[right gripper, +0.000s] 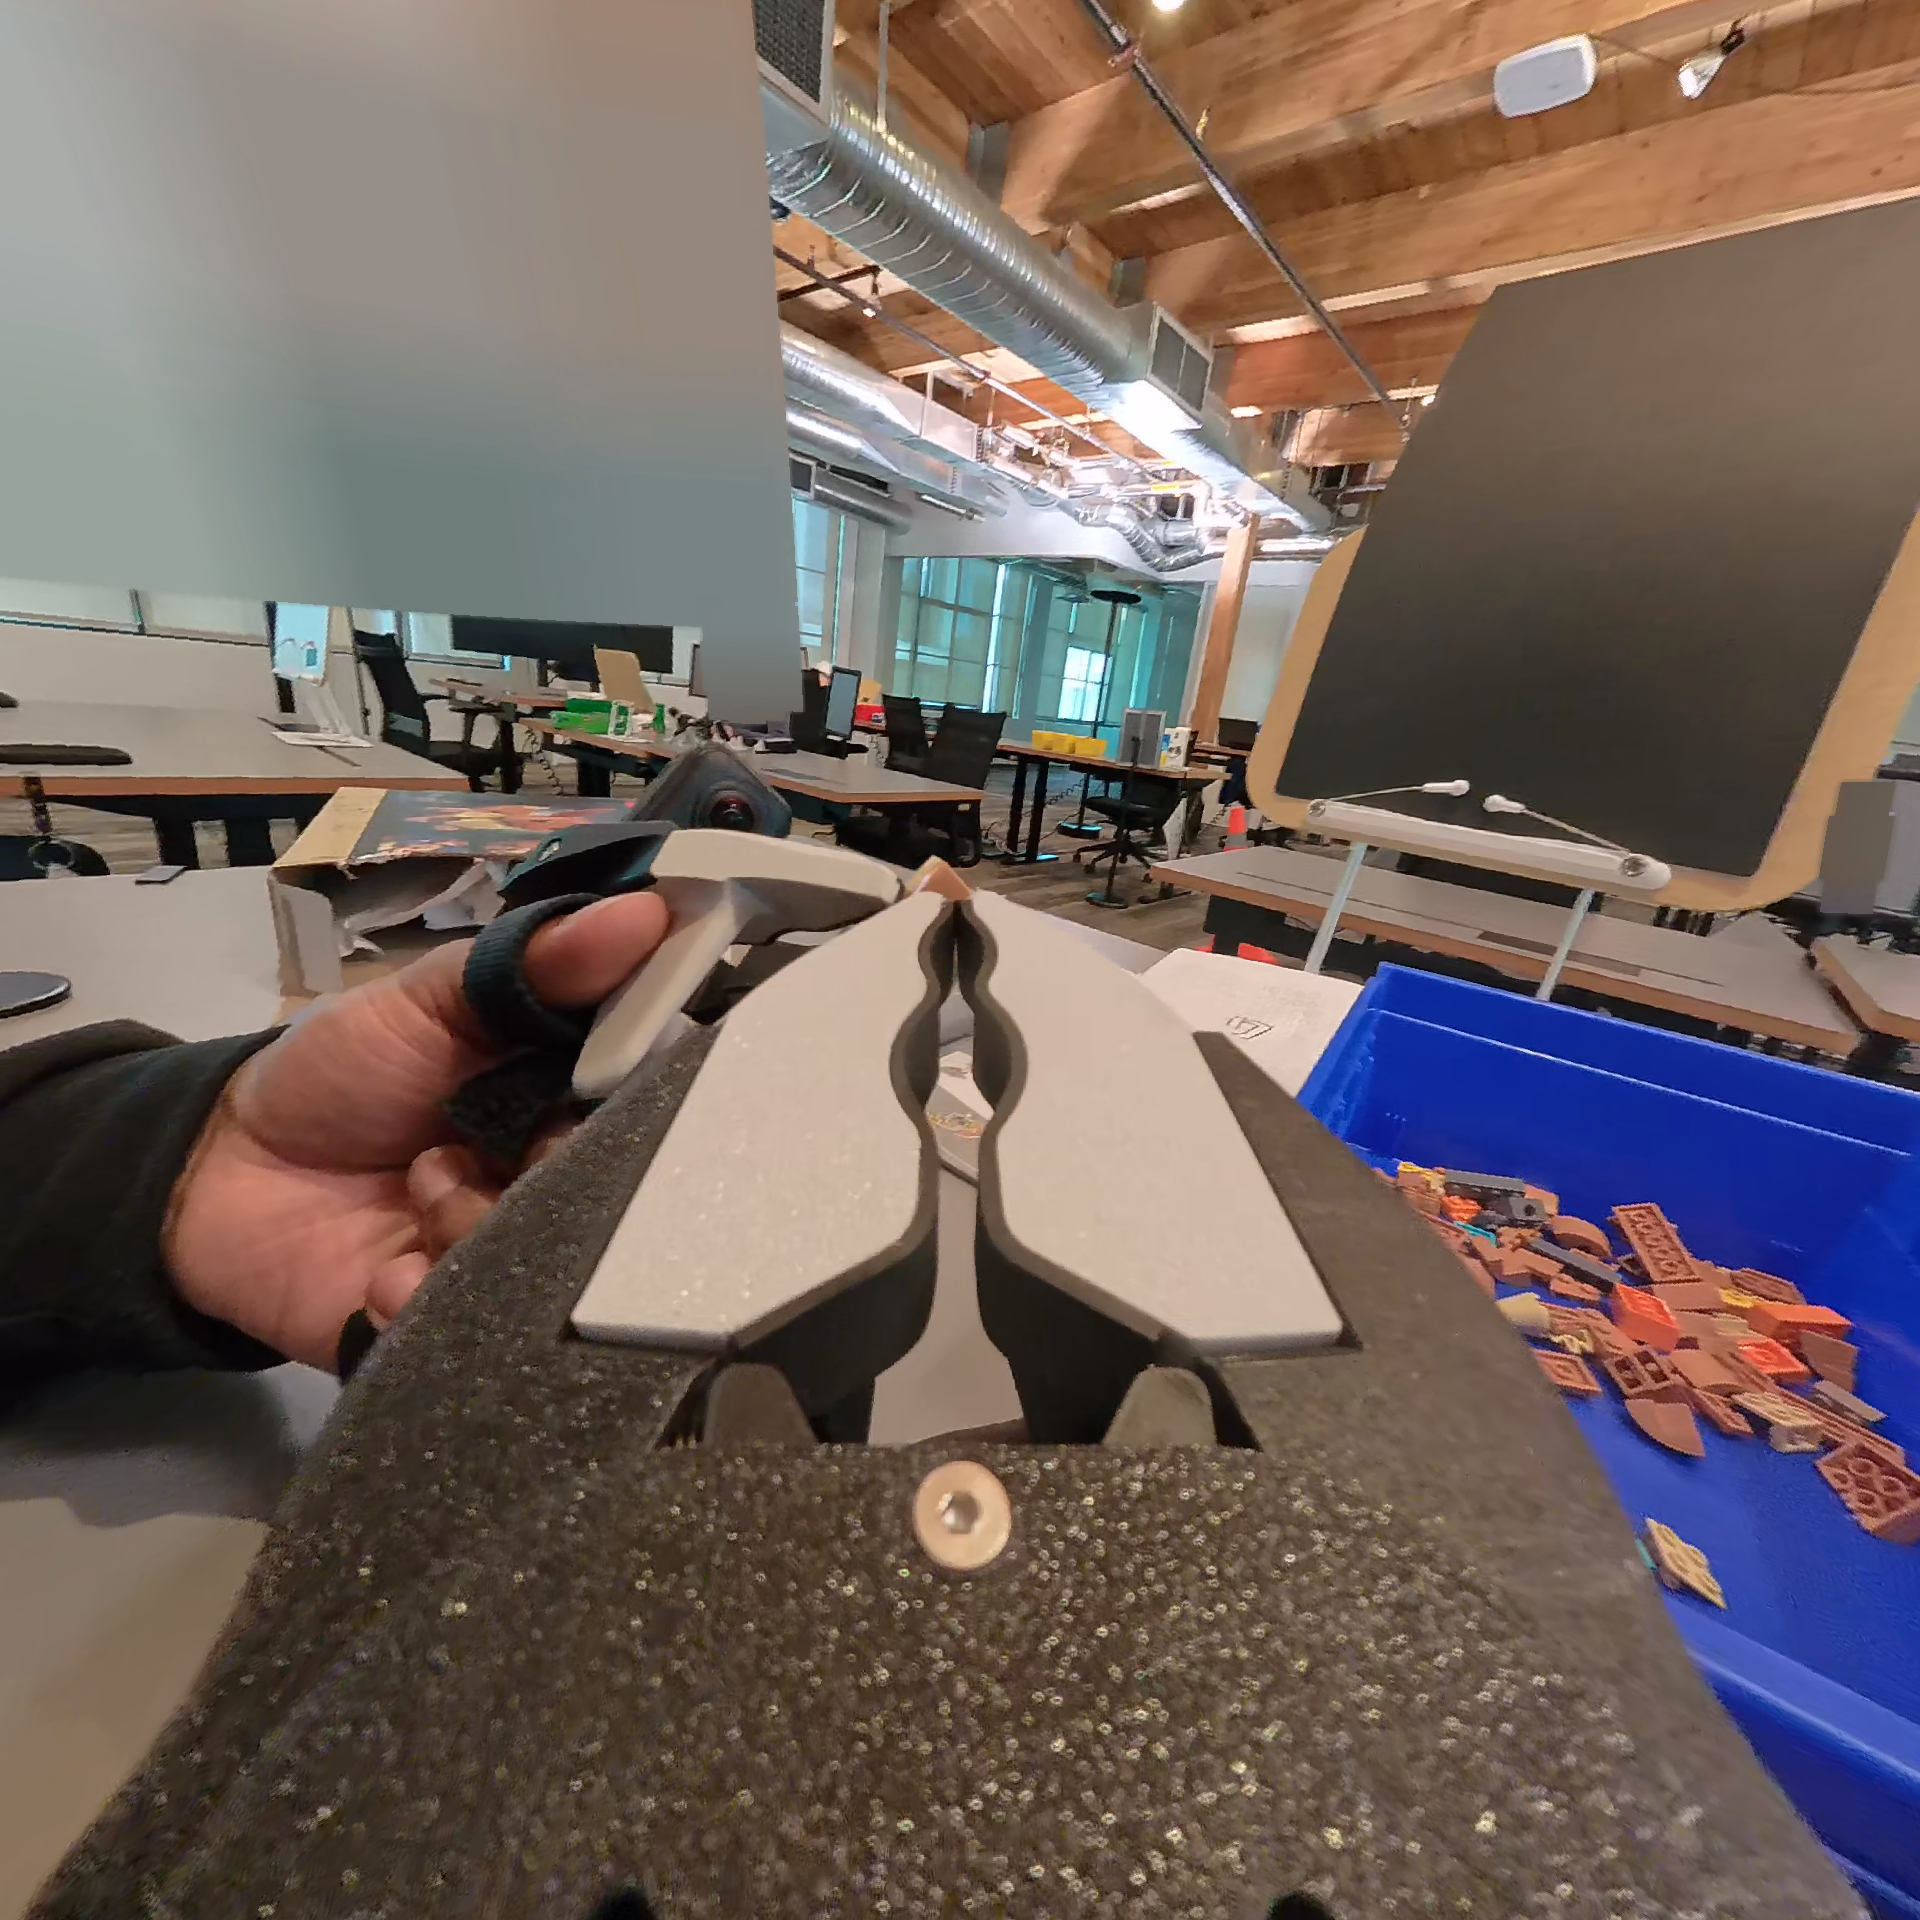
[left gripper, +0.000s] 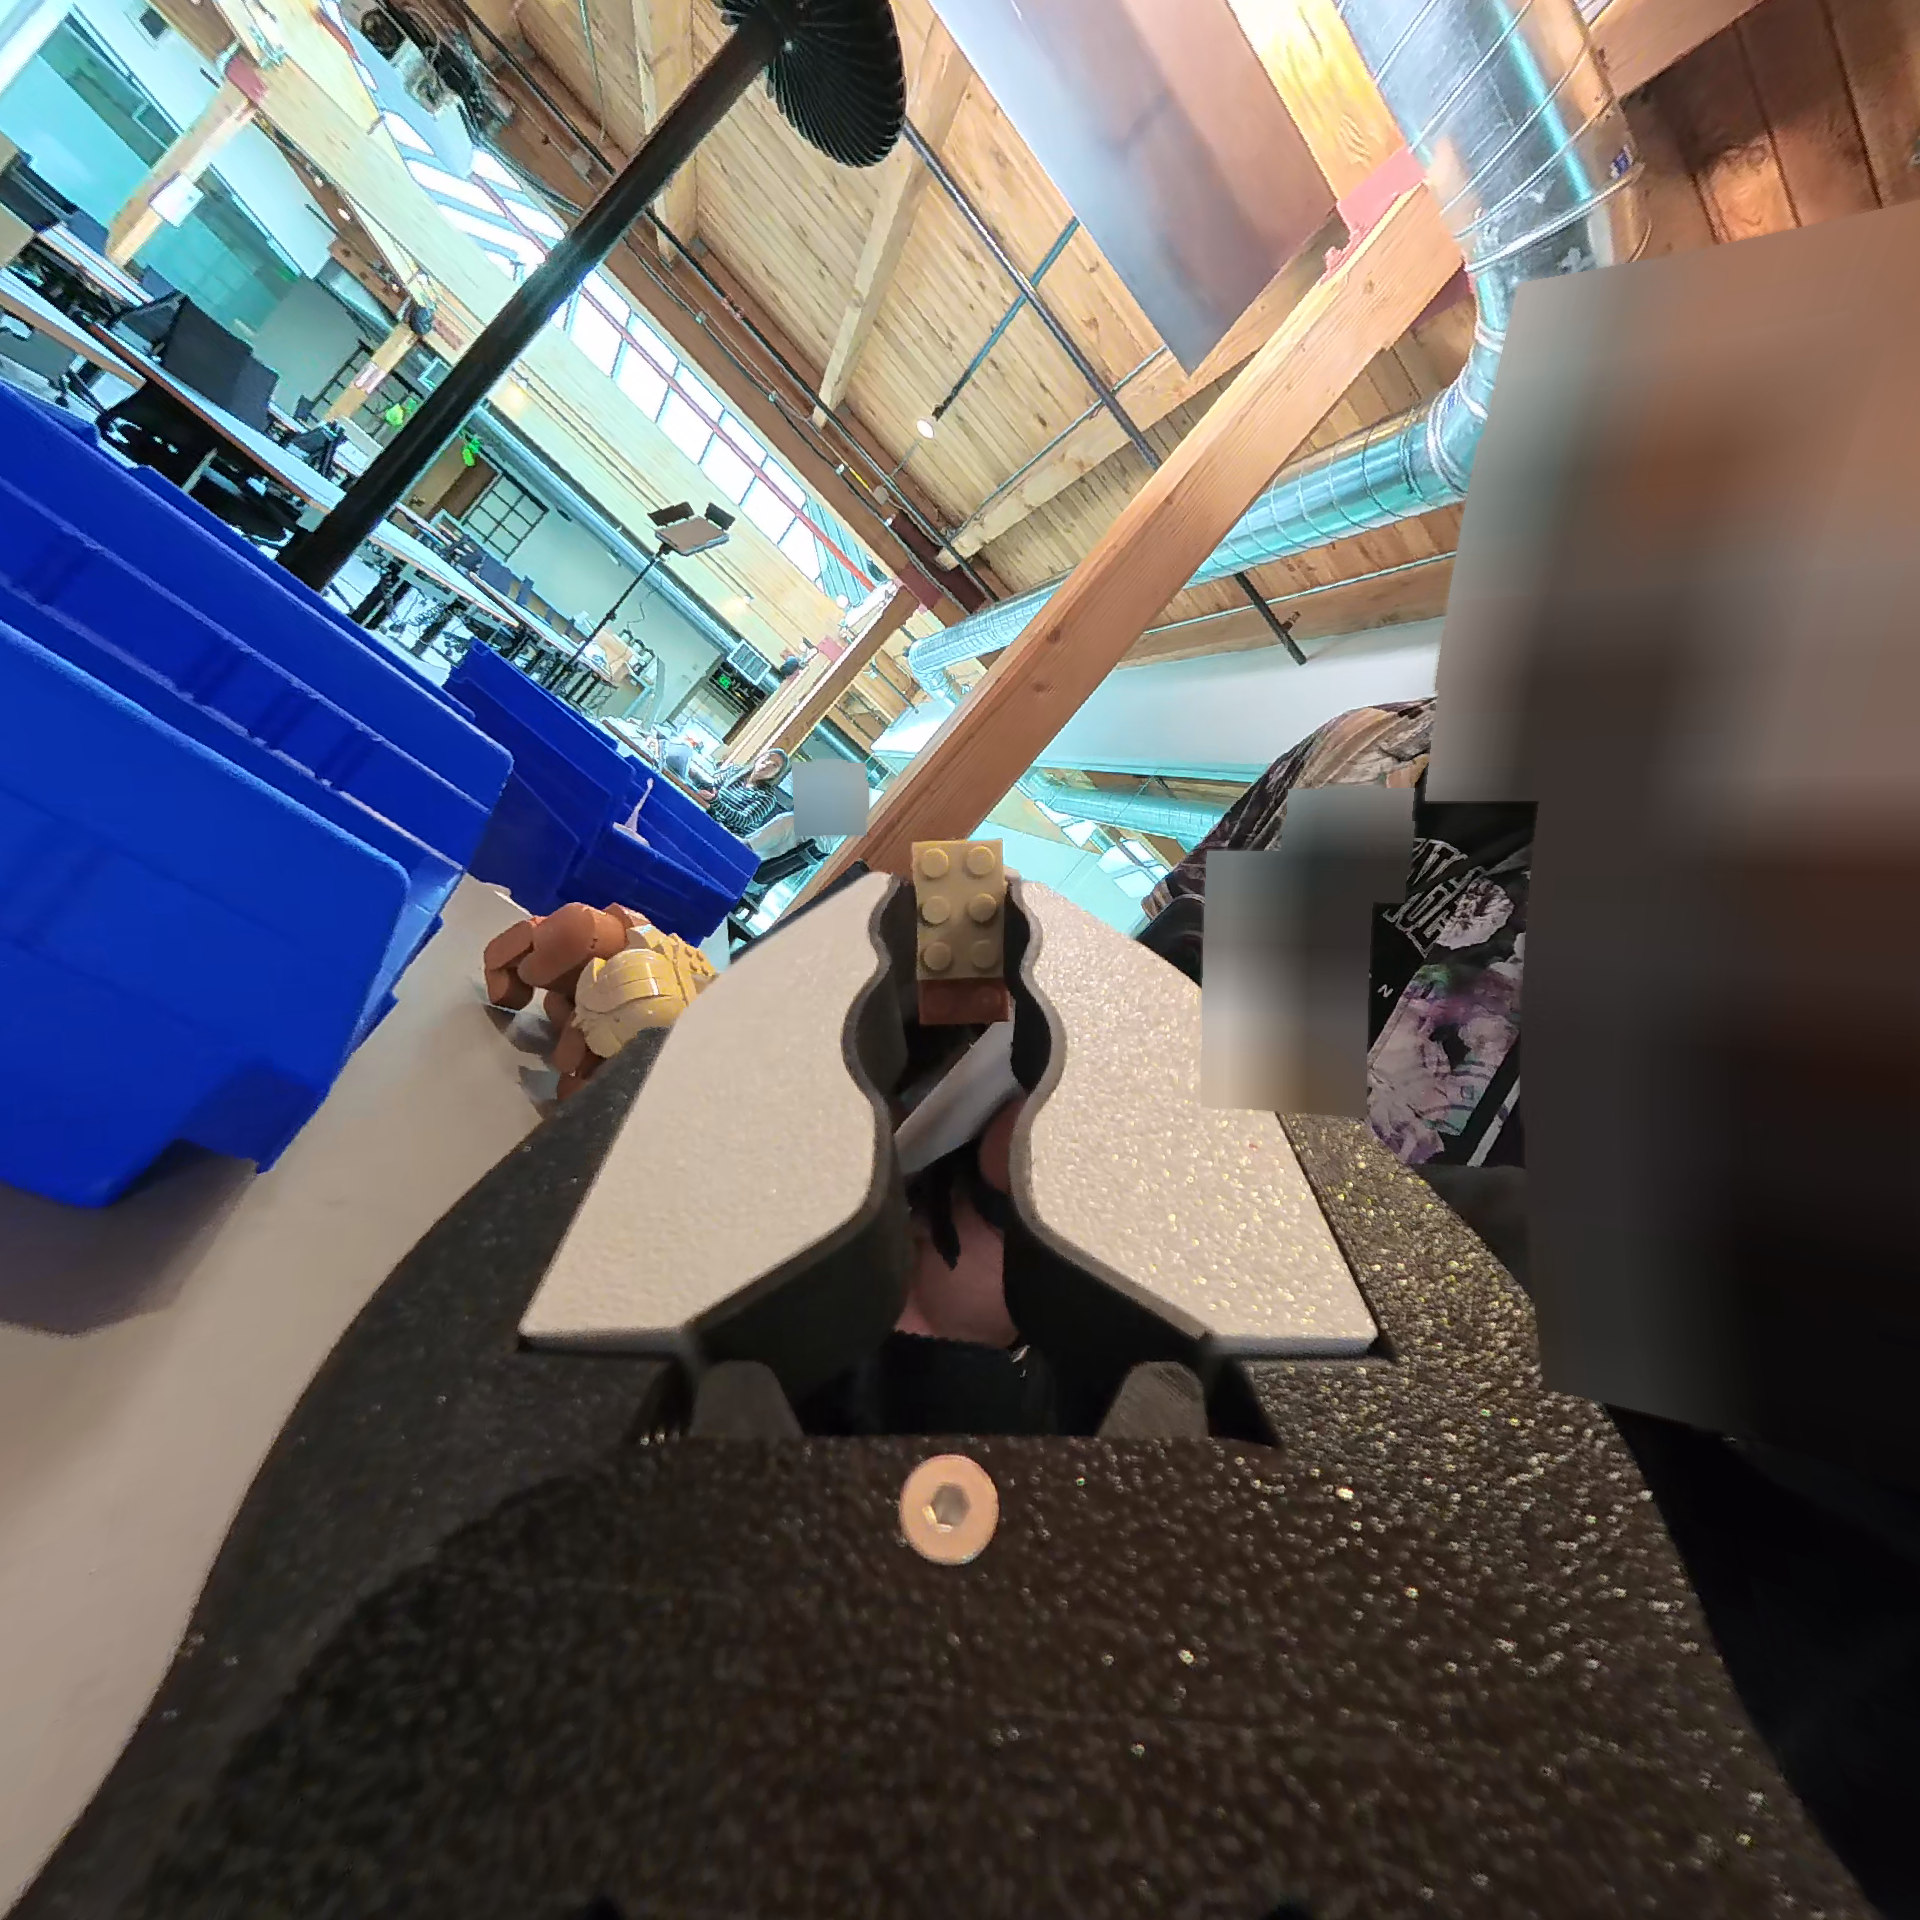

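My left gripper (left gripper: 958, 920) is shut on a small brick stack: a tan studded plate (left gripper: 958, 899) on a brown piece (left gripper: 961, 1000). The stack stands upright between the fingertips and sticks out past them. My right gripper (right gripper: 954, 909) is shut, its pads together with nothing between them. In the right wrist view a hand (right gripper: 364, 1143) holds the left gripper (right gripper: 896, 888) in from the left. The brown piece in its tips (right gripper: 943, 881) sits just beyond my right fingertips; I cannot tell if they touch.
A brown and tan brick model (left gripper: 592, 977) lies on the grey table (left gripper: 260, 1299) beside blue bins (left gripper: 208, 883). At the right, a blue bin (right gripper: 1662, 1091) holds several loose brown and orange bricks (right gripper: 1683, 1320). A black board on a stand (right gripper: 1621, 582) and a torn cardboard box (right gripper: 416, 842) stand farther back. Only a small space, under 4 cm, lies between the two pairs of fingers.
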The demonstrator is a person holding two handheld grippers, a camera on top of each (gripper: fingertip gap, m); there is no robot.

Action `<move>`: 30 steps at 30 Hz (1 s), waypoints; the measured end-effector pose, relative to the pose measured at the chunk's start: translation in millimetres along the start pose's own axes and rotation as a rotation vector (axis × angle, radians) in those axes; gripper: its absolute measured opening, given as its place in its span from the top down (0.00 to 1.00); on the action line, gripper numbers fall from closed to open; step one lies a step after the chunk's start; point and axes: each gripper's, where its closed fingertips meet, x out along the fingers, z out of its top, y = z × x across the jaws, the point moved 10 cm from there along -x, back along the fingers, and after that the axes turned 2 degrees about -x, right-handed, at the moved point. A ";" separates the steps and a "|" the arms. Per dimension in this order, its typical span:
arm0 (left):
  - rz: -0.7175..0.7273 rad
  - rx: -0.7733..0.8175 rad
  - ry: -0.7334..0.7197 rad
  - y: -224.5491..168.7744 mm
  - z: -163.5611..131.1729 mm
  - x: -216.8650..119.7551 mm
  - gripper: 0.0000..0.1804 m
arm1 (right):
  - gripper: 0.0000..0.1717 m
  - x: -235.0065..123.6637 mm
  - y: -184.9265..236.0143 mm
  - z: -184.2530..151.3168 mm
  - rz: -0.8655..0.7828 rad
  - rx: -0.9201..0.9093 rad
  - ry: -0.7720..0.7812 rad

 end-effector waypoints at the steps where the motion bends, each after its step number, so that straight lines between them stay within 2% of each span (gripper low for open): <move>1: 0.002 0.000 0.007 0.0 -0.3 0.3 0.91 | 1.00 0.8 0.7 -0.7 0.013 0.004 0.008; 30: 0.000 -0.016 -0.016 0.0 0.8 -1.0 0.91 | 1.00 -1.0 0.8 -2.2 0.001 -0.041 0.029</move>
